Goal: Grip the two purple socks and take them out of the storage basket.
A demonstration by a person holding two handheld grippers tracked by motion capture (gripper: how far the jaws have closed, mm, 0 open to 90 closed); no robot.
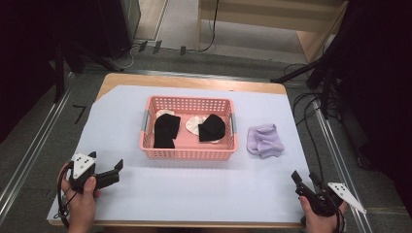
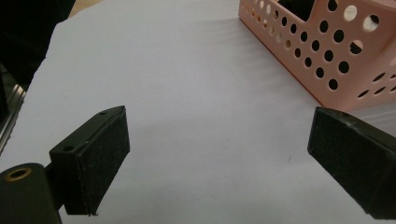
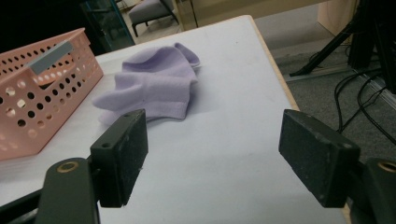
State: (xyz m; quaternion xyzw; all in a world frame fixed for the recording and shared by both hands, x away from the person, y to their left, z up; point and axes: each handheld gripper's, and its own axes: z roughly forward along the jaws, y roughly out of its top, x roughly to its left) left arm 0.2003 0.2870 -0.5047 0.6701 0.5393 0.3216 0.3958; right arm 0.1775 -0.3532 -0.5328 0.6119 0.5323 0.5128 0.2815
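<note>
The soft, crumpled purple cloth [image 3: 152, 84] lies ahead of the right claw [image 3: 212, 156], whose flat black pads gape wide with nothing between. The left claw [image 2: 219, 163] is spread wide too, with smooth white desk [image 2: 187, 93] before it and the holey pink basket [image 2: 327, 51] off to one side.

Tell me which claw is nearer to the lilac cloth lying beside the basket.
The right claw. It sits at the table's near right corner, with the lilac cloth just ahead of its open jaws. The left claw is across the table, beyond the pink basket.

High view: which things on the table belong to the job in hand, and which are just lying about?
Job in hand:
crumpled lilac fleece cloth
pink perforated plastic basket
open right gripper

Lying about:
two black cloths in the basket
cream round pieces beneath them
floor cables
</note>
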